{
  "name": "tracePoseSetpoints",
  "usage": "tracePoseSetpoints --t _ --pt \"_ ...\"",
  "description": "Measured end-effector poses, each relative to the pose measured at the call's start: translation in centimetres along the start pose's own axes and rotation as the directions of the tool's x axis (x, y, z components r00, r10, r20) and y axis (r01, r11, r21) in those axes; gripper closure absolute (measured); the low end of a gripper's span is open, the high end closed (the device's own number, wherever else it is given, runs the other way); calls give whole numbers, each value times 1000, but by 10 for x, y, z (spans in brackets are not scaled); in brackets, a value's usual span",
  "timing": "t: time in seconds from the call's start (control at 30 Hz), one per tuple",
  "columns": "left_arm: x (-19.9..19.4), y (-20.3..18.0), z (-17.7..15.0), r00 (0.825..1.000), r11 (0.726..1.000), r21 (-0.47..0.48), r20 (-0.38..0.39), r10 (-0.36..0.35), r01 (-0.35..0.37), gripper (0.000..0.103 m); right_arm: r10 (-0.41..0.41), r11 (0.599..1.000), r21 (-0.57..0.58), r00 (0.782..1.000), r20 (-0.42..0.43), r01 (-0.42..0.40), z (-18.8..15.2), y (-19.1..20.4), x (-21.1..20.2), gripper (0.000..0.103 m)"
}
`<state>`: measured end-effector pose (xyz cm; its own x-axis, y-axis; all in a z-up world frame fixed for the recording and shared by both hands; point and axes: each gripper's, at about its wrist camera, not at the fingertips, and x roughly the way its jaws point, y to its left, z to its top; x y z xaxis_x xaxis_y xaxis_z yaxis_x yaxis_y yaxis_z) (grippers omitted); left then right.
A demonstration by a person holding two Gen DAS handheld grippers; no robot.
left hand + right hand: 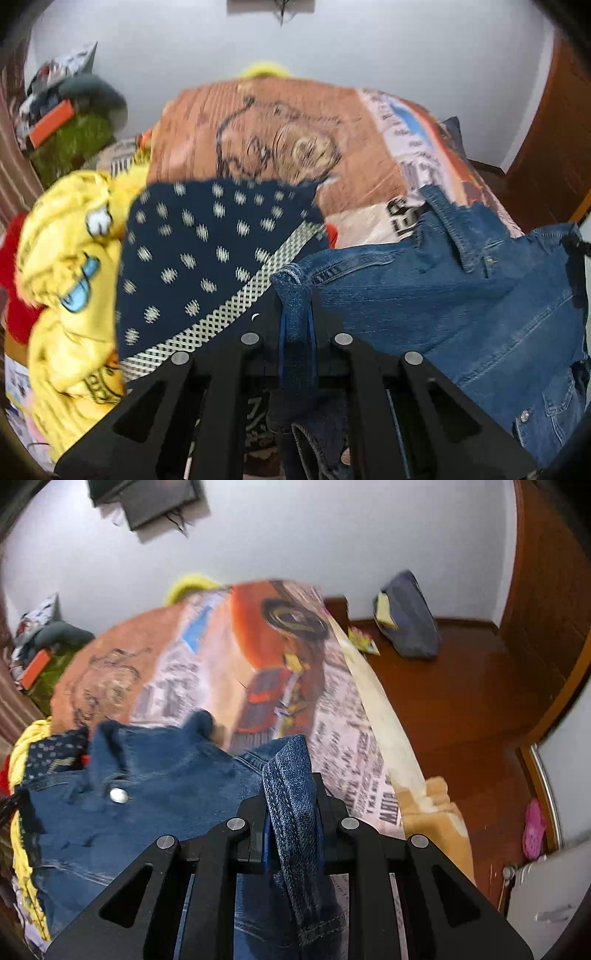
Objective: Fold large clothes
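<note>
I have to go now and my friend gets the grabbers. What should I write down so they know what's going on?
Left gripper: shut on a folded edge of the denim jacket.
Right gripper: shut on another edge of the same jacket.
The jacket hangs between both grippers over the bed's printed cover. A dotted navy garment and a yellow printed garment lie heaped at the left.
Done: jacket picked up at two points.
Left: spread it flat, fold it, then probably the heaped clothes.

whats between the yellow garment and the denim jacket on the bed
In the left wrist view, a navy dotted cloth lies between the yellow garment and the denim jacket.
</note>
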<state>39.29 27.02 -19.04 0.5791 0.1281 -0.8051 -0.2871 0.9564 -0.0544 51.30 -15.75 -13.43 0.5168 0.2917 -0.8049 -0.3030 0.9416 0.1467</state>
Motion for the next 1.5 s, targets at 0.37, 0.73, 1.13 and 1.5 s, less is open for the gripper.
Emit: tracePoseSetpoints --t 0.37,0.73,1.13,1.5 --pt "25 6 -9 999 999 -40 -36 28 -29 83 -59 997 -45 997 -46 57 -18 -4 22 83" --pt "-32 -5 -20 999 999 -6 -30 32 -32 59 -51 990 -133 998 -25 47 -29 24 -53 61" --pt "-151 -27 -66 997 995 102 82 -12 4 18 -20 976 -214 995 101 41 -83 60 -162 30" --pt "-151 -15 -147 996 995 65 -59 -67 71 18 -58 974 -217 996 62 71 -160 50 -180 30"
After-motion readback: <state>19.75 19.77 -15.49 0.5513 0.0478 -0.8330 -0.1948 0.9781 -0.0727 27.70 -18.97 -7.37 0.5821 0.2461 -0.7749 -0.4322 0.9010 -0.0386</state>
